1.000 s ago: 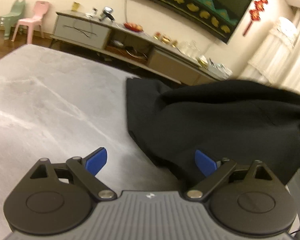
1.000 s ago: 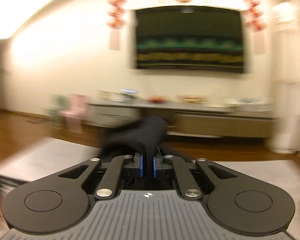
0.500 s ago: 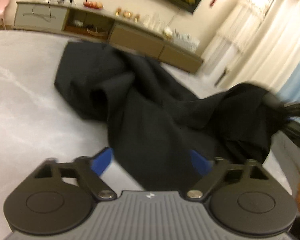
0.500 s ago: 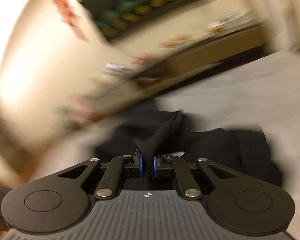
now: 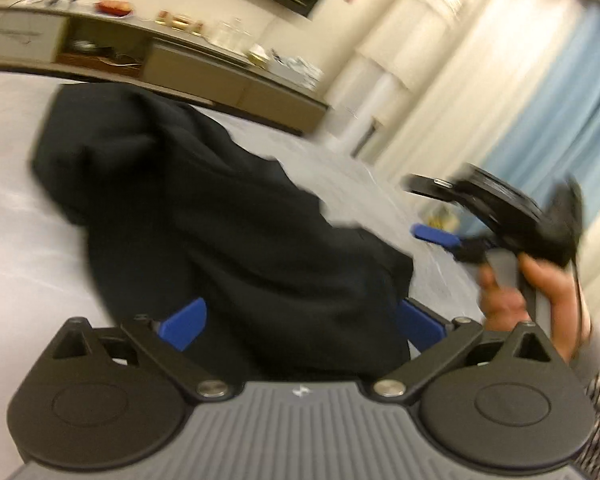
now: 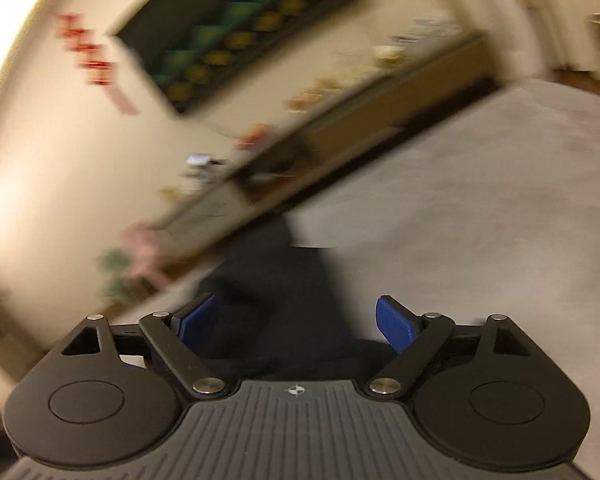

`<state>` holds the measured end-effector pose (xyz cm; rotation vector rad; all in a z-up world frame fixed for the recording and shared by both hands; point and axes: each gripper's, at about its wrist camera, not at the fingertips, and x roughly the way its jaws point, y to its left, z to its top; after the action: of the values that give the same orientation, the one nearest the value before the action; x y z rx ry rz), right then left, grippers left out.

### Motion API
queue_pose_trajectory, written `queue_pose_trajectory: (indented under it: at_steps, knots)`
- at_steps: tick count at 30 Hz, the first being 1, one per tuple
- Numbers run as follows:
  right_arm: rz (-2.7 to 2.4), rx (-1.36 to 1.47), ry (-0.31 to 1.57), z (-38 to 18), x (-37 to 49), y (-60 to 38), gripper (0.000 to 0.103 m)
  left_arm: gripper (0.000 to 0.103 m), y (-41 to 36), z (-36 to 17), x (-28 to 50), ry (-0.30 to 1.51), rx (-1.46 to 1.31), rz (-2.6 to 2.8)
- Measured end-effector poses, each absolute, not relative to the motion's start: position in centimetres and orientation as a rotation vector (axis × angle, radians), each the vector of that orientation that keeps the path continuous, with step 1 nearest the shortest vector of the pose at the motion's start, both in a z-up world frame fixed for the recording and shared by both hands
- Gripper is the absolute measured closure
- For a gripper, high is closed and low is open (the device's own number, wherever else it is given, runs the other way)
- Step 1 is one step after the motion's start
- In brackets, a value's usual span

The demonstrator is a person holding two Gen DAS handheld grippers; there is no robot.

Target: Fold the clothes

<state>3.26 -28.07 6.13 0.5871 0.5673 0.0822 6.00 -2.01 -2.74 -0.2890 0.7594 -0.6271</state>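
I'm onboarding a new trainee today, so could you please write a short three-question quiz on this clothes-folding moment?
1. True or false: the right gripper is clamped shut on the black garment.
2. Multiple choice: where does the garment lie? A) on a chair B) crumpled on the grey table C) hanging from the curtains
3. Fill in: the left gripper is ____.

Key
1. False: its jaws stand wide apart.
2. B
3. open, with cloth between its blue fingers.
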Motion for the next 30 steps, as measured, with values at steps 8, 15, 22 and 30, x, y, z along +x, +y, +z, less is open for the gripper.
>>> queue_pose_trajectory:
  at_steps: [8, 15, 22, 30]
  knots:
    - [0.172, 0.598, 0.763, 1.9, 5.1, -27.0, 0.025, 0.097, -0.8, -5.6, 10.0, 0.809, -0.296, -0.383]
    - [0.577, 0.600, 0.763, 2.4, 5.3, -23.1, 0.030, 0.080, 12.9, -1.7, 9.1, 0.632, -0.508, -0.009]
    - [0.370, 0.481, 0.758, 0.6, 6.5, -21.5, 0.011, 0.004, 7.7, -0.2, 2.6, 0.623, -0.297, -0.235]
    - [0.369, 0.440, 0.801, -1.3, 14.7, -15.7, 0.040, 0.068, 1.3, -5.3, 3.3, 0.693, 0.202, -0.173]
